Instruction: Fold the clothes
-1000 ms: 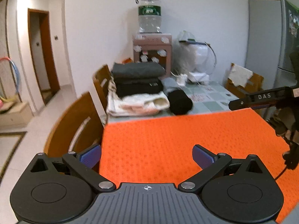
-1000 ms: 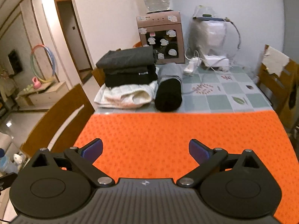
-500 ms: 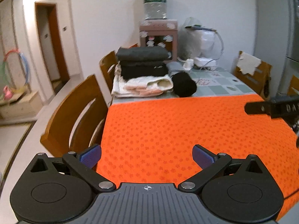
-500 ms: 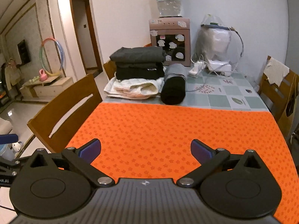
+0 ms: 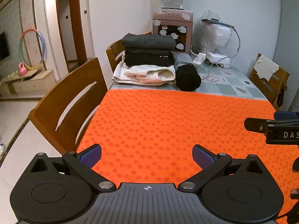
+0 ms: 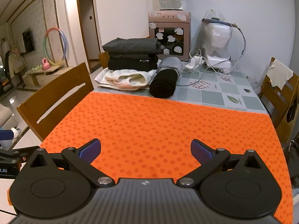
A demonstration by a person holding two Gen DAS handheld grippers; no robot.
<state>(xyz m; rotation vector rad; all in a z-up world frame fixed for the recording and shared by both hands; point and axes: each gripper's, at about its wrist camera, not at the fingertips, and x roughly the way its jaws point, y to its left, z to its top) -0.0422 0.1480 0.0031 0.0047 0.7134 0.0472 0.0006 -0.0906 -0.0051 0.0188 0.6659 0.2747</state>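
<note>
While held low over the near edge of the orange mat (image 5: 168, 123), the left gripper (image 5: 147, 155) kept its jaws spread wide, blue pads (image 5: 91, 155) well apart and pinching nothing. Looked out along the fingers toward a stack of folded clothes (image 5: 147, 61) at about twelve o'clock, a shade toward eleven, well apart from the fingertips across bare mat. Showed the stack resting beyond the mat's far edge on the tiled table (image 5: 229, 85), long axis running crosswise, nine to three. Caught a rolled dark garment (image 5: 187, 76) just beside the stack at one o'clock, its long axis pointing roughly twelve to six, near end touching or almost touching the mat's far edge. Picked up part of the other tool at three o'clock.

Where the right wrist view took over, found the right gripper (image 6: 145, 150) likewise spread wide and empty above the mat (image 6: 158, 123). Placed the stack (image 6: 130, 63) at eleven o'clock and the roll (image 6: 165, 82) close to twelve, end-on to the jaws. Glimpsed the left tool at nine o'clock, low at the frame edge.

Judged no garment lay on the mat ready for folding, so a fetch seemed to come first. Judged the right tool better lined up with the roll, the left with the stack; which sat nearer could not be told. Expected a crosswise pinch to suit the roll.
</note>
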